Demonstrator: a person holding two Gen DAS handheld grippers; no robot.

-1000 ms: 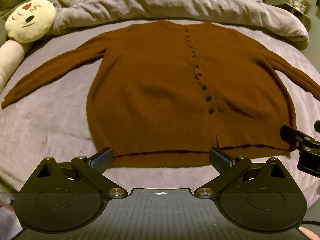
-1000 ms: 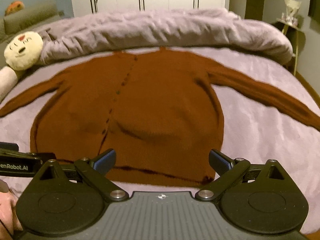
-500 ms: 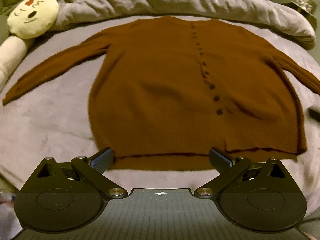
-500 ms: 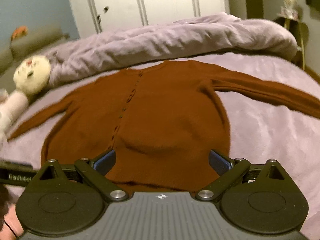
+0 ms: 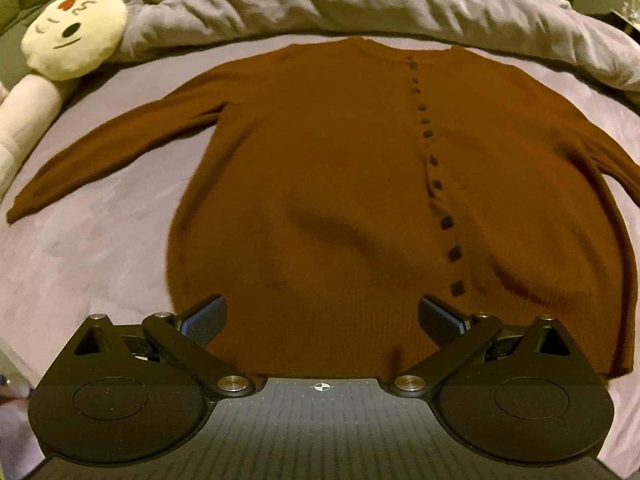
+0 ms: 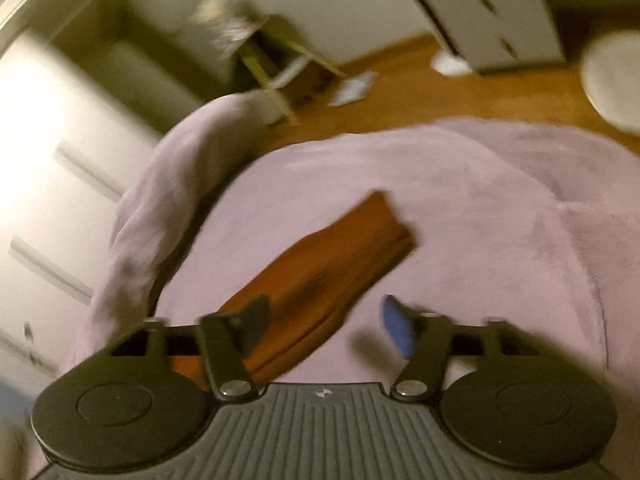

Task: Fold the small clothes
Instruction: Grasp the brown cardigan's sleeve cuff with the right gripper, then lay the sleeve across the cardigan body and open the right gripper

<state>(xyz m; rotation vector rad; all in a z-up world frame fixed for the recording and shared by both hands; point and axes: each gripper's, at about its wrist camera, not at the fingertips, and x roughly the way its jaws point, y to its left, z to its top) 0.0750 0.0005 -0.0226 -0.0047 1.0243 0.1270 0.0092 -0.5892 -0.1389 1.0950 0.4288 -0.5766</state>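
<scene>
The soft, limp knit cardigan (image 5: 340,200) wants pinching at its sleeve cuff (image 6: 384,224), where the right gripper (image 6: 324,328), jaws just narrowing, straddles cloth unclamped; the left gripper (image 5: 320,320) gapes empty.

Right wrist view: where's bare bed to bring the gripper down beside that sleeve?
Bare lilac bedcover lies right of and beyond the brown sleeve, out to the bed's edge. Left is tighter: a narrow strip between sleeve and bunched duvet. The right gripper, jaws just closing, has the sleeve between them, unpinched.

No readable text or labels anywhere.
</scene>
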